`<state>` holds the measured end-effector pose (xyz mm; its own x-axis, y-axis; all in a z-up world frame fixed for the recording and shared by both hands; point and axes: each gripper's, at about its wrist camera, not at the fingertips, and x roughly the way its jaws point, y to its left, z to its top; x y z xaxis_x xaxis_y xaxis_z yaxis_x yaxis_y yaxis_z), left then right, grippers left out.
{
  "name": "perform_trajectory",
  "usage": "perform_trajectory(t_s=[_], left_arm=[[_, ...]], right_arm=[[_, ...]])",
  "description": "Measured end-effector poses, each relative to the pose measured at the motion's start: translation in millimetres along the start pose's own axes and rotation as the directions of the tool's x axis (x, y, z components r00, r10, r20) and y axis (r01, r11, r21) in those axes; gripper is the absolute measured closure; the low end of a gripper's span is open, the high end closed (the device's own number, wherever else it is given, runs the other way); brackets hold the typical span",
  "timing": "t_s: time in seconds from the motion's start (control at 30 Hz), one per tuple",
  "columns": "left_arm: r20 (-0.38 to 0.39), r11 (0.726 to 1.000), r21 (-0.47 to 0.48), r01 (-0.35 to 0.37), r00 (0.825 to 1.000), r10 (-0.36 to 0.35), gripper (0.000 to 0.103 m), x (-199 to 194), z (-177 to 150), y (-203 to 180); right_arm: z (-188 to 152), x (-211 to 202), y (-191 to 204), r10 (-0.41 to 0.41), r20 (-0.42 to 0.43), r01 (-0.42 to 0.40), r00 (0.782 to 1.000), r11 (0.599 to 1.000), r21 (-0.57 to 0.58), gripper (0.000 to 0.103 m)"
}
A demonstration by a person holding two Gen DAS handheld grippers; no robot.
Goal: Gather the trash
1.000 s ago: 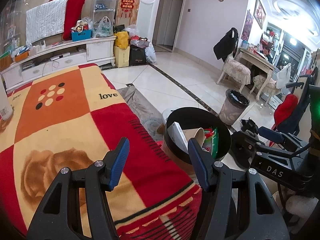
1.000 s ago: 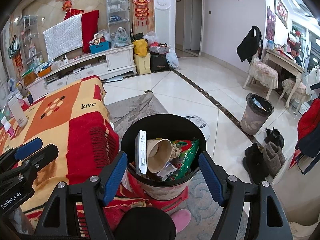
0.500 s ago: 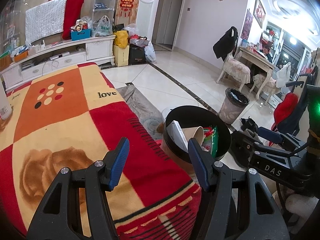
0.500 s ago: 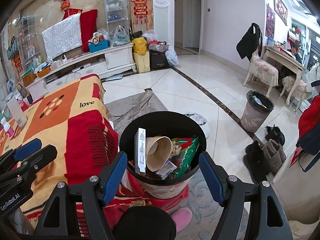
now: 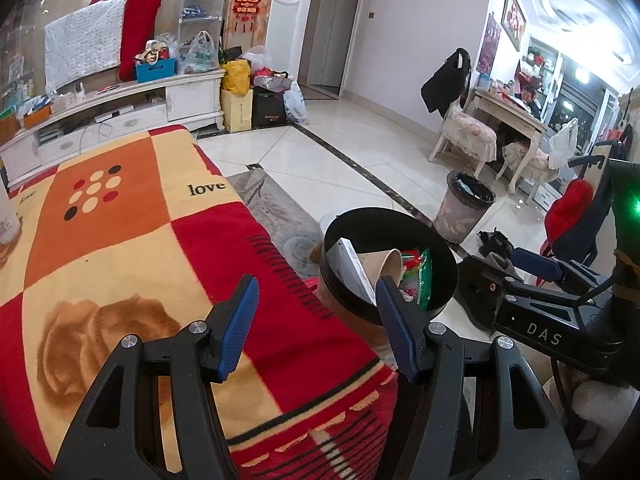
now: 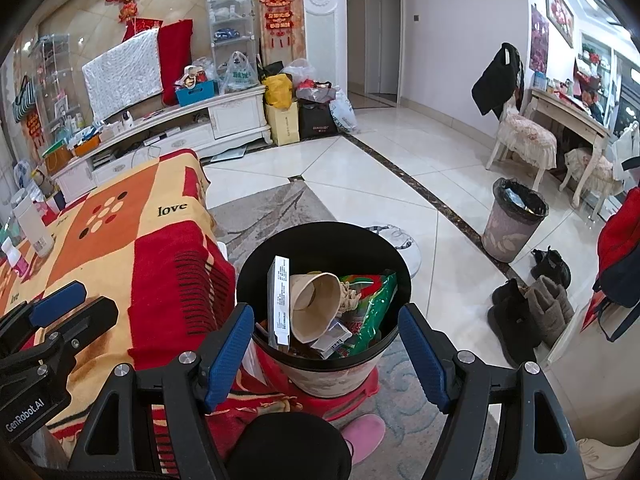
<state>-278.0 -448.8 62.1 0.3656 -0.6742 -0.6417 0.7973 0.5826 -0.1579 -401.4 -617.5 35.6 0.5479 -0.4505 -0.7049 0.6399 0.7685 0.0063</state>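
Note:
A black-lined trash bin [image 6: 320, 240] stands on the floor beside the blanket-covered table [image 6: 120, 240]. It holds a paper cup [image 6: 314, 304], a white carton [image 6: 282, 300], a green wrapper [image 6: 376, 312] and other scraps. My right gripper [image 6: 326, 356] is open and empty just above the bin's near rim. My left gripper [image 5: 316, 328] is open and empty over the table's red corner, with the bin [image 5: 444, 256] to its right. The right gripper [image 5: 536, 312] also shows in the left wrist view, and the left gripper [image 6: 56, 320] in the right wrist view.
White bottles [image 6: 32, 224] stand at the table's far left edge. A second lined bin [image 6: 512, 224] stands on the tile floor near chairs [image 6: 528, 140] and a desk. Shoes [image 6: 532, 308] lie to the right. A pink slipper [image 6: 364, 432] is below the bin.
Both grippers stay open and almost still. The right wrist view has drifted slightly toward the bin.

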Motion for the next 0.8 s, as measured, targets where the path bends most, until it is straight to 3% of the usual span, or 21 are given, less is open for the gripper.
perform_trajectory(t_s=[0.8], left_arm=[[-0.028, 1.000, -0.019, 0.017, 0.999, -0.017, 0.043, 3.5, -1.5, 8.9]], right_arm=[[-4.0, 3.2, 8.4, 0.011, -0.018, -0.012, 1.000, 1.000, -0.012, 0.030]])
